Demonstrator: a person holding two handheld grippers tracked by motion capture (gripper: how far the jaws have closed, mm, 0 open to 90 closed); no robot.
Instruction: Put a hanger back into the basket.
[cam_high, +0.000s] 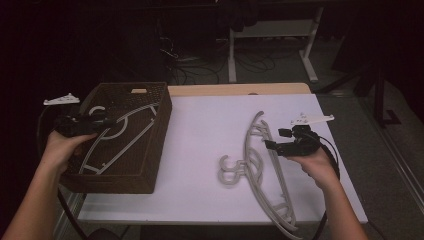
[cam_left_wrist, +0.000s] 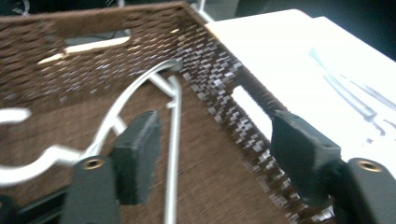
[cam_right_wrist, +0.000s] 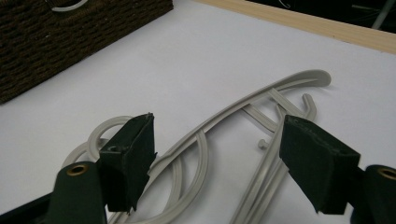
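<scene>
Hangers lay in a tangled pile right of the basket, under the right claw's wide jaws, so one might drag another, while the left claw gaped empty above the basket's hanger.

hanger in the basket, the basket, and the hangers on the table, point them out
hanger in the basket (cam_high: 131, 114), high view, on its curved upper arm
basket (cam_high: 159, 145), high view, on its right outer wall
hangers on the table (cam_high: 262, 165), high view, on the stacked curved arms
</scene>
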